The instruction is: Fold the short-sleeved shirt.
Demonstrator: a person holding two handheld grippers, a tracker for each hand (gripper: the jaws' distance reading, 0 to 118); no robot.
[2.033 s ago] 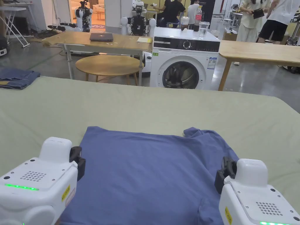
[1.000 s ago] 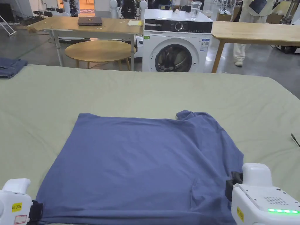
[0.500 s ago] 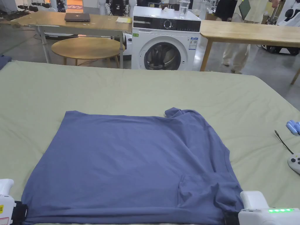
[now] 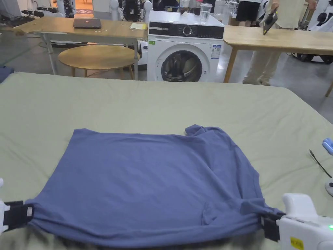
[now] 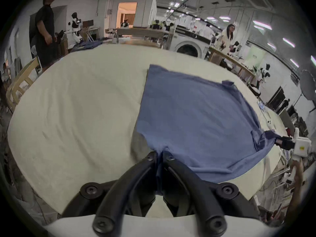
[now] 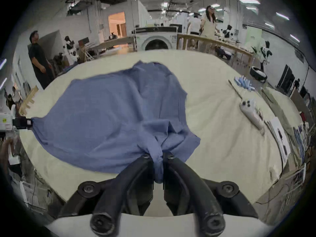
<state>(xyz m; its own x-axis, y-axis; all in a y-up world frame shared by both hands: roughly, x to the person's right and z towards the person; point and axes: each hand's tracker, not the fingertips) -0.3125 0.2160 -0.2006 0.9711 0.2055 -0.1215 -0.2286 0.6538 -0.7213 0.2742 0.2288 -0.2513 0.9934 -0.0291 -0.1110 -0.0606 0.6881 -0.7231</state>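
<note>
A blue short-sleeved shirt [image 4: 156,182] lies folded on the pale green sheet [image 4: 162,104], its near edge lifted and stretched between the two grippers. My left gripper [image 4: 27,211] is shut on the near left corner of the shirt [image 5: 196,114]; in its own view the jaws pinch blue cloth at the gripper [image 5: 159,153]. My right gripper [image 4: 265,221] is shut on the near right corner, where a sleeve bunches. In the right gripper view, cloth of the shirt [image 6: 111,112] hangs between the closed jaws of the gripper [image 6: 158,155].
A white controller [image 6: 251,112], a thin black stick [image 4: 320,164] and blue items [image 4: 328,145] lie at the sheet's right edge. Beyond the far edge stand a washing machine [image 4: 185,48], a round wooden table [image 4: 97,57], long wooden tables and people.
Both grippers drew back from beside the shirt to its near corners, closed on them and lifted the near edge, which now hangs taut between them. The head camera tilted and shifted.
</note>
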